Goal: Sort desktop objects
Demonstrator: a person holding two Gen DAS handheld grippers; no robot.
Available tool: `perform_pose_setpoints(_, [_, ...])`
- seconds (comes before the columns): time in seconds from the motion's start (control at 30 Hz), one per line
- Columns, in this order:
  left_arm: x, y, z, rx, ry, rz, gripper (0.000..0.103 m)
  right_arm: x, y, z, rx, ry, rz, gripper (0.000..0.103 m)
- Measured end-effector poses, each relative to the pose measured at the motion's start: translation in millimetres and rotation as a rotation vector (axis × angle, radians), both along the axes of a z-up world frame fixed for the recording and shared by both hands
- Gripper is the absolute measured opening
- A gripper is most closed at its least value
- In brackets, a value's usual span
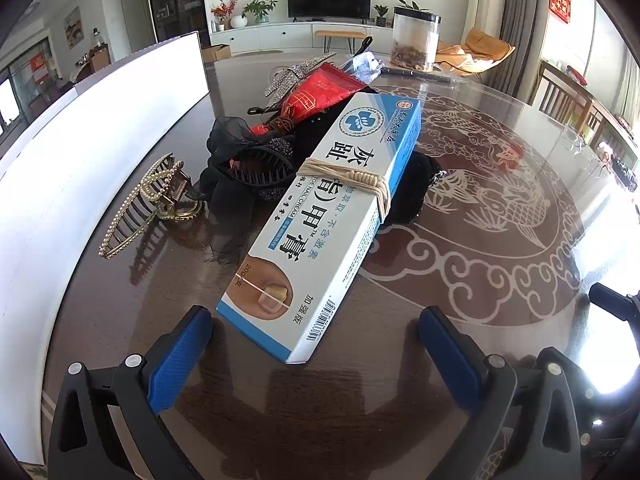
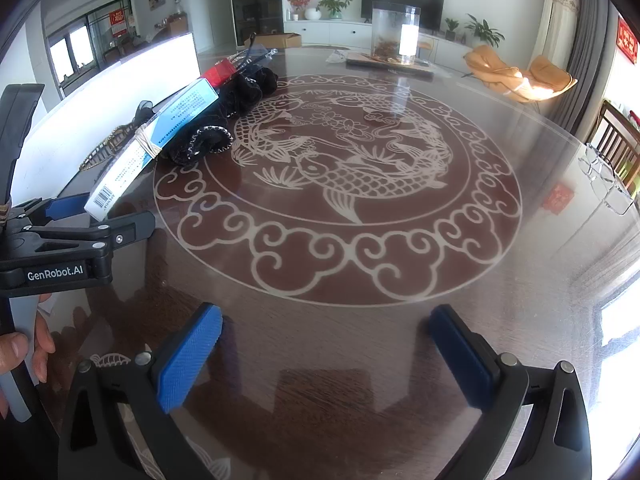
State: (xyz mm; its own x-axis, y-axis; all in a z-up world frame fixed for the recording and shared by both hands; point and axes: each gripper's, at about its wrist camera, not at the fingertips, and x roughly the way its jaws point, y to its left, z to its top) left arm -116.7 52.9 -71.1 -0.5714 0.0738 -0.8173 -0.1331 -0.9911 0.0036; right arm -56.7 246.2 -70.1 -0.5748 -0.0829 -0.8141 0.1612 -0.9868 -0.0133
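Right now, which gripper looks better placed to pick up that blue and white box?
Probably left: the left gripper is open with the box end between its pads. The right gripper faces bare table.

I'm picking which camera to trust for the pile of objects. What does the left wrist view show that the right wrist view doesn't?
Only the left wrist view: the gold pearl hair claw seen clearly, the black comb clip, the red packet, and the cream box's printed top with its string wrap.
Only the right wrist view: the left gripper from the side, a hand, and the whole fish design, bare in front of the open right gripper.
Both: the cream box, the black cloth, the clear jar, the white board.
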Motion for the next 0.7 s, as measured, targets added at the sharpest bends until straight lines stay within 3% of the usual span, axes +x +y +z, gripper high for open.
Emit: perform_pose_setpoints(0.7, [-1.1, 1.0, 1.1, 0.003, 0.009, -0.008, 0.103, -0.1, 0.1, 0.0, 0.000, 0.000, 0.000, 0.103])
